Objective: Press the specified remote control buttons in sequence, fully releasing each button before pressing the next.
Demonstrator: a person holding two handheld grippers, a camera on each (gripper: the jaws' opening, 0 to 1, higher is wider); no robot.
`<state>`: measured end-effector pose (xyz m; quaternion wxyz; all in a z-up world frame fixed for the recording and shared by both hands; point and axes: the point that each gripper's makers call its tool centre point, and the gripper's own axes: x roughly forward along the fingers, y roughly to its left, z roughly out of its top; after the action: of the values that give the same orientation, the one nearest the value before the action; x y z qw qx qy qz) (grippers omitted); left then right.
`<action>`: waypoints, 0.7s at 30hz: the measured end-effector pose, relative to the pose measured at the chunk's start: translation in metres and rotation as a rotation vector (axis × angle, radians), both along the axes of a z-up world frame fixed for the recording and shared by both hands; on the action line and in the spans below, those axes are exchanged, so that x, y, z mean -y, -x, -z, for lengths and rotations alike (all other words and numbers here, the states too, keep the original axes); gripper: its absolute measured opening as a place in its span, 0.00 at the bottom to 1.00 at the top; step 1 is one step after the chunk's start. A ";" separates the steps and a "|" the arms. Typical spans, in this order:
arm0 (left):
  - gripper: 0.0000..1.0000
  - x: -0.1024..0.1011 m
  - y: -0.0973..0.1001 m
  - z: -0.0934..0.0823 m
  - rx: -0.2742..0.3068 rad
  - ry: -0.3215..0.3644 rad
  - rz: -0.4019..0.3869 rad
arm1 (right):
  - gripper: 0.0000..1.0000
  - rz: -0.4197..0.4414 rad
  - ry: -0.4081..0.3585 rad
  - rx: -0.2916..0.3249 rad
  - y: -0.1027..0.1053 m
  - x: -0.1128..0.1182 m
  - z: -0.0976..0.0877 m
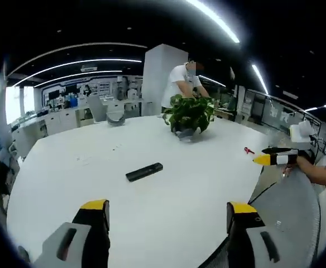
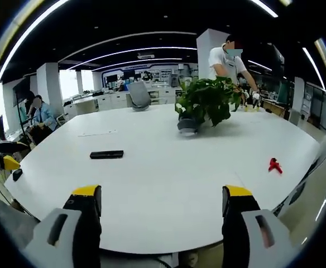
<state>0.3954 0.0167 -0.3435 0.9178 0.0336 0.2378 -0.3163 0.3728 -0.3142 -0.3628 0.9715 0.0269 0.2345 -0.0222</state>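
Note:
A slim black remote control lies flat on the big white table, in the middle distance ahead of my left gripper. That gripper is open, its yellow-tipped jaws wide apart and holding nothing. In the right gripper view the remote lies ahead and to the left of my right gripper, which is also open and holding nothing. Both grippers are well short of the remote. The right gripper comes into the left gripper view from the right edge, and the left gripper comes into the right gripper view from the left.
A potted green plant stands on the far side of the table, and a person stands behind it. A small red object lies near the table's right edge. A grey mesh chair back is close by. Another person sits at far left.

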 end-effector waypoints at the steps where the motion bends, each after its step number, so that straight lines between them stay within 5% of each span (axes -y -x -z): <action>1: 0.92 -0.002 0.004 0.001 -0.001 0.010 -0.022 | 0.93 0.000 0.000 0.001 0.000 0.000 0.000; 9: 0.92 -0.024 0.015 0.002 0.040 0.068 -0.195 | 0.92 -0.005 -0.006 0.003 0.000 -0.001 0.000; 15: 0.91 -0.047 0.009 0.003 0.121 -0.006 -0.301 | 0.92 -0.008 0.002 -0.005 0.000 -0.001 0.002; 21: 0.96 -0.052 0.003 0.008 0.073 0.082 -0.350 | 0.89 -0.007 0.002 -0.030 0.001 0.000 0.006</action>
<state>0.3923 0.0682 -0.3512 0.9675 -0.0341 0.1932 -0.1598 0.3715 -0.3138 -0.3687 0.9679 0.0248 0.2493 -0.0193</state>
